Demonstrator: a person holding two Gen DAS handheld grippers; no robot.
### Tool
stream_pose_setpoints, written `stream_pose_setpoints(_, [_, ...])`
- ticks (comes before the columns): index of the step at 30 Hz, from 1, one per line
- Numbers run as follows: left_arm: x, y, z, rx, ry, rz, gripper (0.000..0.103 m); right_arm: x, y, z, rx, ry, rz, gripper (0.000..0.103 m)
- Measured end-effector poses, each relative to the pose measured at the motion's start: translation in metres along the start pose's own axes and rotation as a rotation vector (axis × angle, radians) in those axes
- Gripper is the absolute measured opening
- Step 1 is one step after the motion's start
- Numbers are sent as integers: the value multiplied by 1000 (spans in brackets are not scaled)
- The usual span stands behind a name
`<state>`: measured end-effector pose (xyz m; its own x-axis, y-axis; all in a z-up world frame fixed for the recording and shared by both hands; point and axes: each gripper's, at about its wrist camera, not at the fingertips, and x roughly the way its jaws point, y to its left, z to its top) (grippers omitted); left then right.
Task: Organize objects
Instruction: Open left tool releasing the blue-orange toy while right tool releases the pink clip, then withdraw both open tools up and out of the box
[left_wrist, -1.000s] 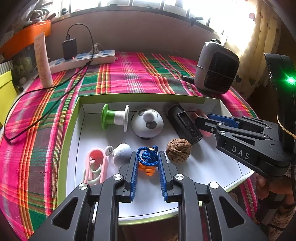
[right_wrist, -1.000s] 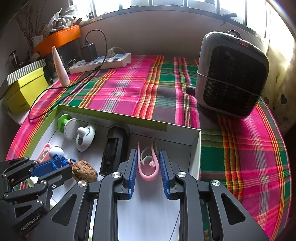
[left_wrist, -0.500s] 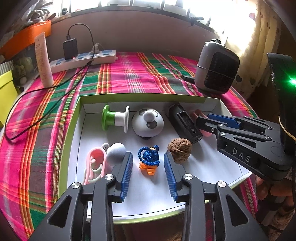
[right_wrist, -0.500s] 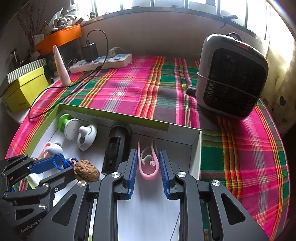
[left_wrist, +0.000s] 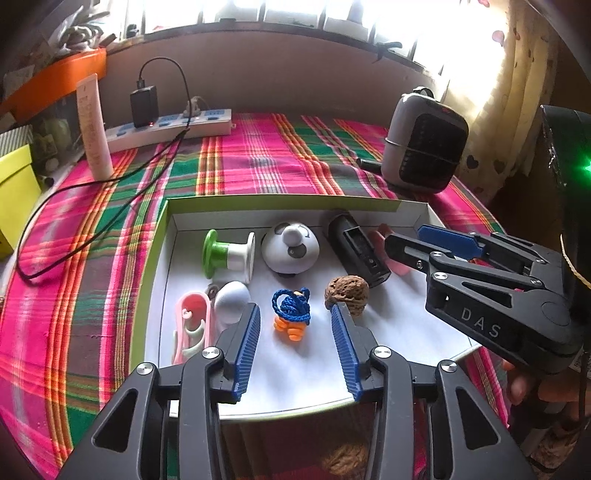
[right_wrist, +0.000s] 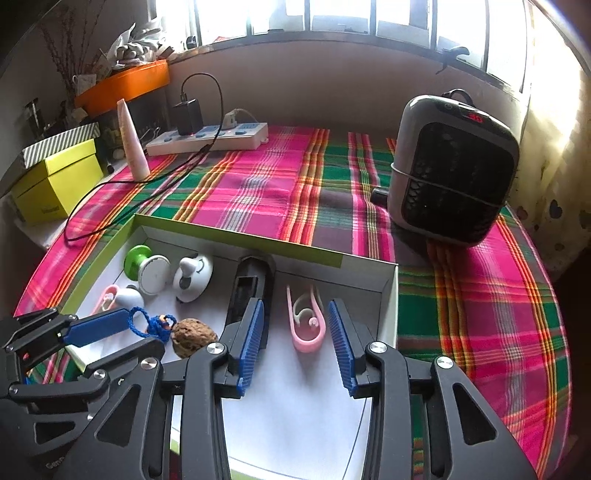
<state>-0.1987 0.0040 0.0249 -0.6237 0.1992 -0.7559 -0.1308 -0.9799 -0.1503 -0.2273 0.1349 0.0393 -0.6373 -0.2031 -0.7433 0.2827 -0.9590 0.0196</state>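
- The left gripper (left_wrist: 295, 328) jaws had just been opening, released around the blue cord charm (left_wrist: 291, 310) in the tray (left_wrist: 280, 202).
- The right gripper (right_wrist: 295, 328) jaws had just been opening, released around the pink clip (right_wrist: 306, 321) in that tray.

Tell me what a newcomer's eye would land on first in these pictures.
The bright pink and green checked cloth first, then the shallow white tray with a green rim in the middle of it. Two grippers stand open over the tray, jaws just opened: the left gripper astride a blue cord charm, the right gripper astride a pink clip. A grey heater stands at the right.
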Motion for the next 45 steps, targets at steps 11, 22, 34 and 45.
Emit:
stream_pose_setpoints(11, [-22, -1, -9, 1, -36, -4, 39, -29, 6, -15, 36, -43, 9, 38])
stream_pose_setpoints(22, [-43, 1, -24, 2, -52, -10, 40, -55, 17, -35, 39, -77, 11, 38])
stream_pose_setpoints(34, [-59, 4, -41, -17, -76, -31, 40, -75, 18, -59, 45, -98, -1, 38])
stream_pose_setpoints(45, [-65, 9, -60, -39, -72, -53, 40, -77, 22, -80, 42, -82, 22, 38])
